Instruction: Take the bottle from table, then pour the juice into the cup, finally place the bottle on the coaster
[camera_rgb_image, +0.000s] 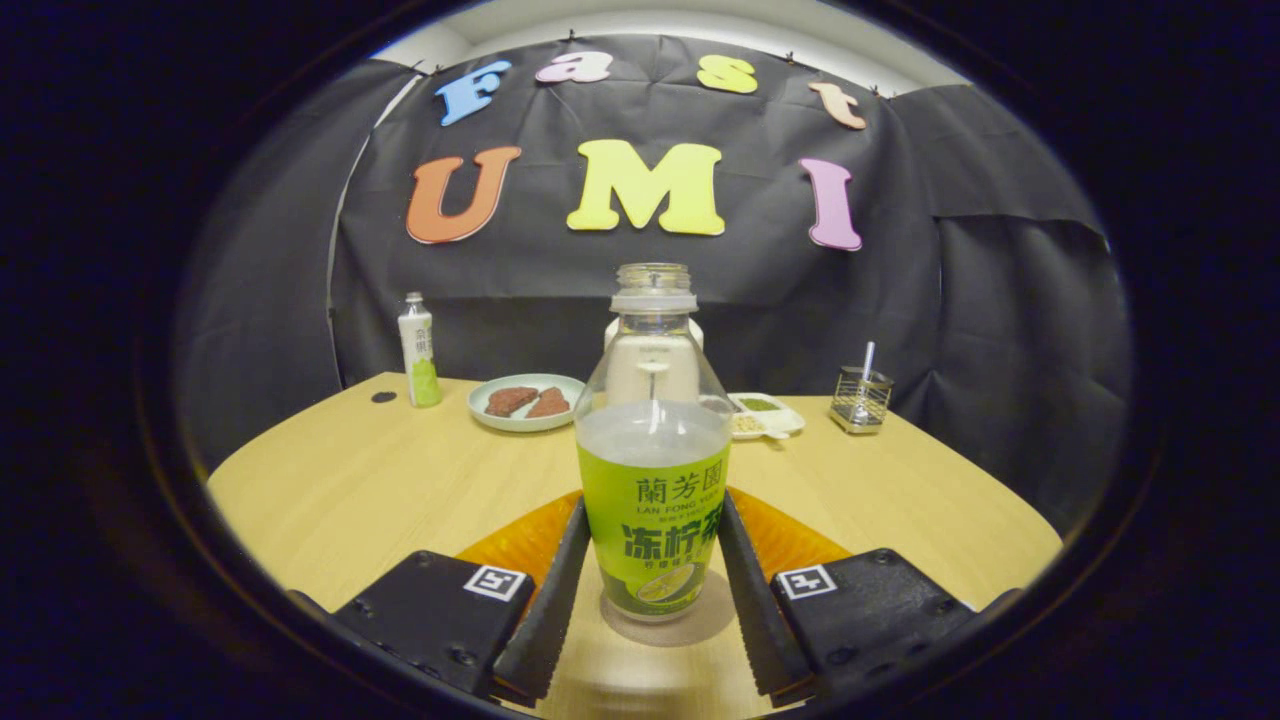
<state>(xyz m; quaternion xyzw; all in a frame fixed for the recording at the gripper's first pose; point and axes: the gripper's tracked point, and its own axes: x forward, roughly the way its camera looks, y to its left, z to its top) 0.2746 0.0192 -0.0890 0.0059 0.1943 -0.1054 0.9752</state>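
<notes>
The bottle (653, 440) stands upright in the lower middle of the frame, on the wooden desk (350, 490), with its cap off and its mouth open. It has a green label and is clear above, with pale liquid up to about the top of the label. The gripper (652, 590) is at its base: the two fingers (548, 600) sit one on each side of the bottle, spread to its width and right against the label. I cannot tell whether they actually press on it.

An orange coaster (520, 545) lies flat on the desk under and behind the fingers, showing on both sides of the bottle, whose foot is on bare wood just in front of it.

Directly behind the bottle, partly hidden by it, stands a white cup (612, 335). Left of centre is a plate (525, 400) with two brown pieces on it, and further left a small bottle (418, 350) with a green band. To the right of centre lies a white tray (765, 413), and beyond that a wire holder (860, 397) with a white stick standing in it.
</notes>
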